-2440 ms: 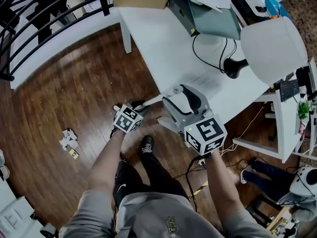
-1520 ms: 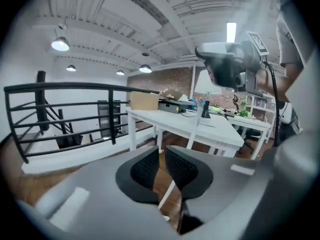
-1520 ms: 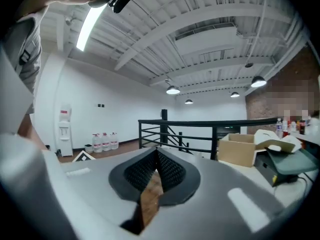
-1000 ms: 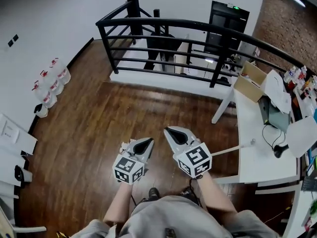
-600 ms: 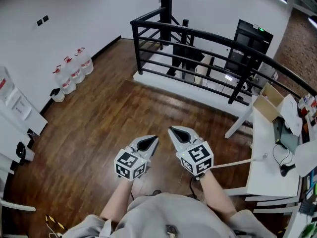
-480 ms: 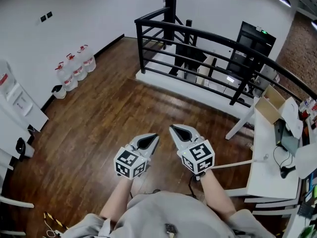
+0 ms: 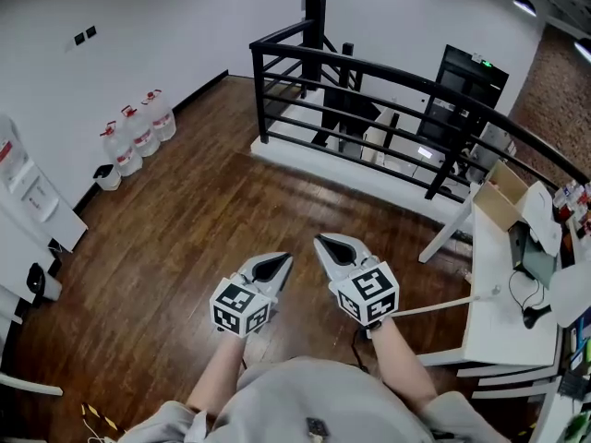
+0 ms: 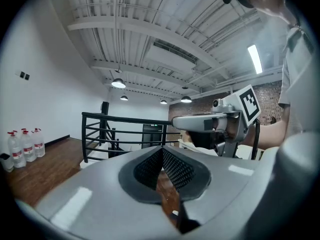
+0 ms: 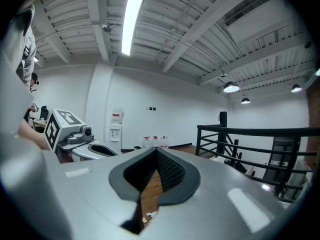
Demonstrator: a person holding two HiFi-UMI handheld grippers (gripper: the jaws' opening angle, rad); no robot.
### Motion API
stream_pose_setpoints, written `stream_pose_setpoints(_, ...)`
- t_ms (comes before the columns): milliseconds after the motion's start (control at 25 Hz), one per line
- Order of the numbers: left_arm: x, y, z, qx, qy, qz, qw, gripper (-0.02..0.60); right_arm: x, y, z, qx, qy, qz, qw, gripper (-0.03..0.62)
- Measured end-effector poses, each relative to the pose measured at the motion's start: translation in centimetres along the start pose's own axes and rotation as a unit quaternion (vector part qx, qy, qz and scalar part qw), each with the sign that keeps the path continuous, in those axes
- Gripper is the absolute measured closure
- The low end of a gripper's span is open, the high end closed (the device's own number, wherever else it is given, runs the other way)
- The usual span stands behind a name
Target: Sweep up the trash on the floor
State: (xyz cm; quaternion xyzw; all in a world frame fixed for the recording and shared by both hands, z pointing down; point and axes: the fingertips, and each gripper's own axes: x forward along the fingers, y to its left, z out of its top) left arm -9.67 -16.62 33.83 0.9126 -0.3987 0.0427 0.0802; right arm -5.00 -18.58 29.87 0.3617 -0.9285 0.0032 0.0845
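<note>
A little while ago the head view looked steeply down at the floor beside the tabletop, and a small heap of paper trash lay there at the person's left. Now the view has lifted and turned toward the open room, and the trash is in none of the views, so I cannot tell where it lies. The left claw [image 7: 275, 264] and the right claw [image 7: 326, 244] are held side by side in front of the body. As before, both are fully closed with nothing between the pads, and they point almost level. I see no broom or dustpan in either claw, so in my judgement no sweeping is happening at this instant. Whether the person seeks a tool or has left the heap, the views do not settle. Ahead, the wooden floor [image 7: 185, 220] is wide and free. It is bounded by the black railing [image 7: 369, 90] in front, the water bottles [image 7: 138, 129] along the left wall, and the white tabletop [image 7: 494, 326] with a cardboard box [image 7: 503, 206] at the right. There a thin pale rod [image 7: 434, 305] reaches toward the right claw.
</note>
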Motion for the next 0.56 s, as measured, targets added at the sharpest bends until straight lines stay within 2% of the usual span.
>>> stream_pose_setpoints(560, 0.9, 1.0, -0.2, 0.001, 0.001, -0.017, 0.9999, 0.577, 1.5, -0.3, 0.2, -0.003, 0.003, -0.007, 1.000, 0.594)
